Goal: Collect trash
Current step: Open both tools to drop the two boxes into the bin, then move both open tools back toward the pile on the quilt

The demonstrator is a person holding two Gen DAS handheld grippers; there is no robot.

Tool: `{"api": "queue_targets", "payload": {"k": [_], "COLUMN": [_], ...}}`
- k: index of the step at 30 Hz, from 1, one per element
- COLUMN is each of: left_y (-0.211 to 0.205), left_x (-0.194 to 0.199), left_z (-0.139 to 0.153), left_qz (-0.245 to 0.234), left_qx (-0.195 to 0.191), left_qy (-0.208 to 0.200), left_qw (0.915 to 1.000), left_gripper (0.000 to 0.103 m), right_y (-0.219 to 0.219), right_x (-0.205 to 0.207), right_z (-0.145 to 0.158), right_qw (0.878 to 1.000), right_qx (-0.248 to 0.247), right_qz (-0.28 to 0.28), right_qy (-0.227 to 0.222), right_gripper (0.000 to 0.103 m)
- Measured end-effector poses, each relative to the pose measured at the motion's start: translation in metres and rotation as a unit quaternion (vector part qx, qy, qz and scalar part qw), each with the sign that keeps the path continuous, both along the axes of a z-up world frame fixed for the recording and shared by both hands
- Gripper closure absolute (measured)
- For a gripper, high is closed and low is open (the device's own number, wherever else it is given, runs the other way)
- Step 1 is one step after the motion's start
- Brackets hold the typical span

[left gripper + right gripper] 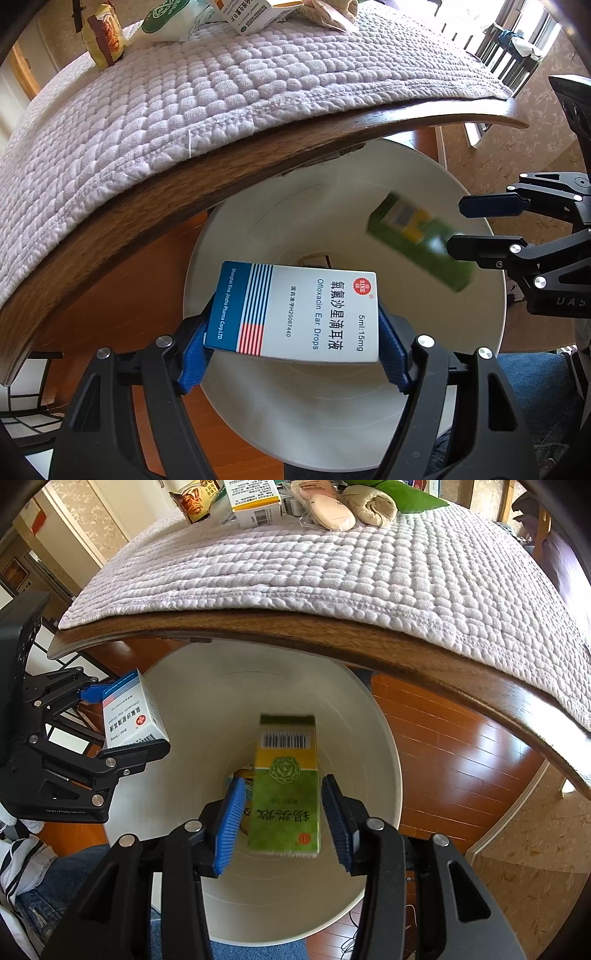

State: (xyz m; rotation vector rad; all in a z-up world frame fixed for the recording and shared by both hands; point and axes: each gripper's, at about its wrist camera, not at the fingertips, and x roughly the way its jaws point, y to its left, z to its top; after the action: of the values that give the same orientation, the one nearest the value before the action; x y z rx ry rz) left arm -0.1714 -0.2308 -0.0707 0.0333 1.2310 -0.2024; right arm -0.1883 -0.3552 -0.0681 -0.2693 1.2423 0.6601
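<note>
Directly above the white bin (pixel 480 314), the left gripper (pixel 295 354) clamps the ear-drops box (pixel 303 314) crosswise, while the right gripper (pixel 284 819) (pads parted) has let go of the green box (pixel 286 790), its long axis pointing down into the bin.

green box (pixel 284 797) between parted right claw (pixel 282 818), white bin (pixel 384 738)
</note>
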Motion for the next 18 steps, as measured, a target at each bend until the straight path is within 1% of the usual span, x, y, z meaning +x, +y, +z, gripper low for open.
{"api": "queue_targets", "payload": {"k": [1, 3, 5, 7, 14, 16, 18], "left_y": [-0.001, -0.001, -0.002, -0.001, 0.002, 0.0, -0.002], "left_x": [0.001, 0.004, 0.006, 0.007, 0.012, 0.01, 0.008], "left_z": [0.001, 0.002, 0.003, 0.005, 0.013, 0.021, 0.034], "left_qz": [-0.001, -0.001, 0.0, 0.0, 0.003, 0.003, 0.0], "left_qx": [-0.004, -0.005, 0.0, 0.004, 0.004, 0.003, 0.002], "left_qy": [0.0, -0.001, -0.001, -0.005, -0.009, -0.014, -0.025], "left_qw": [1.0, 1.0, 1.0, 1.0, 0.9999, 0.9999, 0.9997], "left_gripper": [0.025, 0.023, 0.018, 0.016, 0.016, 0.016, 0.016], "right_y": [-0.002, -0.004, -0.006, -0.008, -0.015, -0.012, -0.013], "right_x": [0.0, 0.001, 0.001, 0.0, -0.002, -0.001, -0.002], "right_z": [0.001, 0.002, 0.003, 0.006, 0.015, 0.023, 0.036], "right_qw": [1.0, 1.0, 1.0, 1.0, 1.0, 1.0, 0.999], "right_qx": [0.001, 0.003, 0.003, 0.005, 0.009, 0.013, 0.018], "right_qz": [-0.002, -0.004, -0.005, -0.005, -0.004, -0.002, -0.002], "right_qy": [-0.001, -0.001, -0.002, -0.003, -0.008, -0.014, -0.027], "right_gripper": [0.049, 0.048, 0.046, 0.045, 0.045, 0.045, 0.045]}}
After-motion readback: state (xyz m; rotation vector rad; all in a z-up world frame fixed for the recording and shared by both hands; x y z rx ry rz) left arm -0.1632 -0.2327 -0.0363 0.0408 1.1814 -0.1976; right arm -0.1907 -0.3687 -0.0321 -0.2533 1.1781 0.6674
